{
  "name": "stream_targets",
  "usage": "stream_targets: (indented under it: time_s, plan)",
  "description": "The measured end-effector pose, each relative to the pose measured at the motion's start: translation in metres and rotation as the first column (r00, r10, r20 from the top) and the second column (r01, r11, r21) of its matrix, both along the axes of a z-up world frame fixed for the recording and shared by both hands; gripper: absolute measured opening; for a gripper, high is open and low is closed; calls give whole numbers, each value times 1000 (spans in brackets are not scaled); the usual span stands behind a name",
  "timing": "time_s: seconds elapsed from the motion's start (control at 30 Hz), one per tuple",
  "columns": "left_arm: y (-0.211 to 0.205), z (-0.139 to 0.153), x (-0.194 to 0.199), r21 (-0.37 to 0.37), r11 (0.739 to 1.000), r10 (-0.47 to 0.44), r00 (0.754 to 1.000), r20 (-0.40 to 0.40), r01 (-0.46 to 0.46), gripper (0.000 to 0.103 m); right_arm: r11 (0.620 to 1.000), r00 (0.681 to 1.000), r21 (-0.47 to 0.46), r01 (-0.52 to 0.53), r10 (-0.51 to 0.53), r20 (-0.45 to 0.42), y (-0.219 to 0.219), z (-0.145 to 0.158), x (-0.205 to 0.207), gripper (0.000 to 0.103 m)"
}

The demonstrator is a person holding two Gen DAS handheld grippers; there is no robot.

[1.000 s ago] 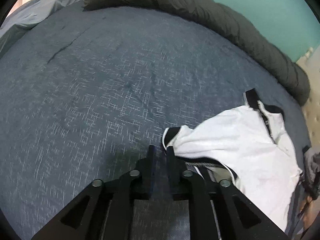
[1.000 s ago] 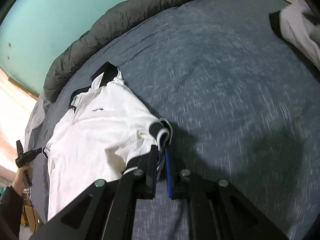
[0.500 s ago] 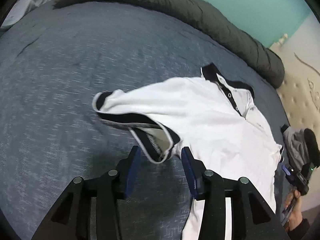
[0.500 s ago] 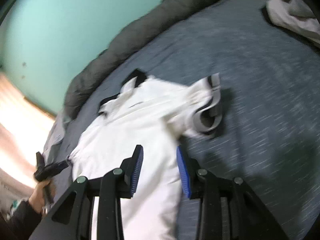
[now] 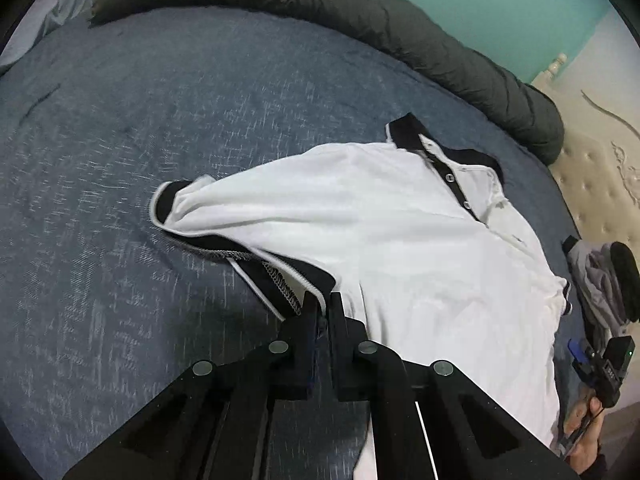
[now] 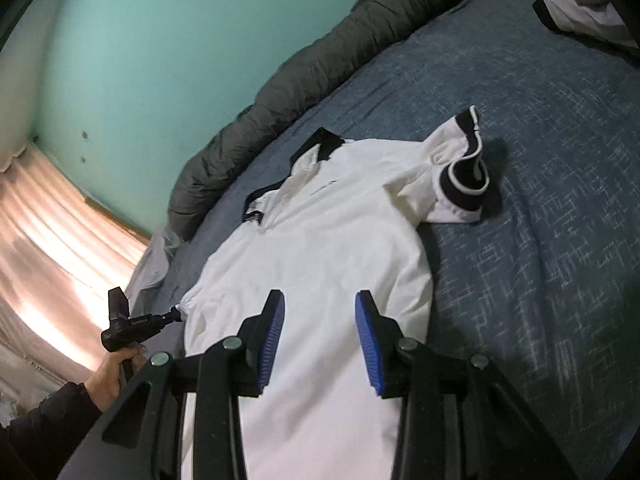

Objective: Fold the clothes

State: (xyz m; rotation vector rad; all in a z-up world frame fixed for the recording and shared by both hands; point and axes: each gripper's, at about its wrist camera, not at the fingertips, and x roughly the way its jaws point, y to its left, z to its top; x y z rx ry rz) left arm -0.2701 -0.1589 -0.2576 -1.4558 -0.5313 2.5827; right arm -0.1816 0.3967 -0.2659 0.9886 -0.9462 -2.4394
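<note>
A white polo shirt (image 5: pixel 380 232) with black collar and black sleeve cuffs lies face up on the blue-grey bed cover (image 5: pixel 160 120), collar at the far end. My left gripper (image 5: pixel 323 308) is shut on the shirt's near edge, where the left sleeve's black trimmed cuff (image 5: pixel 280 276) folds back. In the right wrist view the same shirt (image 6: pixel 320 240) puckers at its left edge where the left gripper (image 6: pixel 176 313) pinches it. My right gripper (image 6: pixel 320 312) hovers open above the shirt's lower body, nothing between its blue pads (image 6: pixel 370 344). The right sleeve (image 6: pixel 460 176) lies crumpled, cuff curled up.
A rolled dark grey duvet (image 5: pixel 400 24) runs along the bed's far edge below a teal wall. A heap of grey and black clothes (image 5: pixel 604 276) lies beside the shirt's right side. A beige tufted headboard (image 5: pixel 600 152) and a curtain (image 6: pixel 48 248) border the bed. A hand (image 6: pixel 114 376) holds the left gripper.
Both grippers let go of the sleeves and opened. The left one has since shut on the shirt's edge by the left sleeve. The right one drew back over the shirt's lower body, still open.
</note>
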Motion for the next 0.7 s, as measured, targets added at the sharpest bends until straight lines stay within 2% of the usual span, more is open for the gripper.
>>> stream_targets:
  time_s: [0.1,0.27,0.4,0.6,0.7]
  plan:
    - [-10,3,21,22,999,33,999,-12,-33,5,999,999,-30,-20,19,-30,-4,4,6,37]
    - [-20,-24,36,3,998,62,995,84,-62,5,998,996,-30,-54,52,-75,-10,11,8,37]
    - [-25,-36,35,30,995,92,987,130,-97,5,997,996,-43,-56,53,-77,-10,9,9,37]
    - [-24,-15,31,21,996,89,989,114,-92,7,997,996,-56,-55,51,-78,-9,5,11,37]
    - [-35,-4,24,1,992,128,987,100,-129,7,998,996,-47,-46,42,-77,-9,5,10,38]
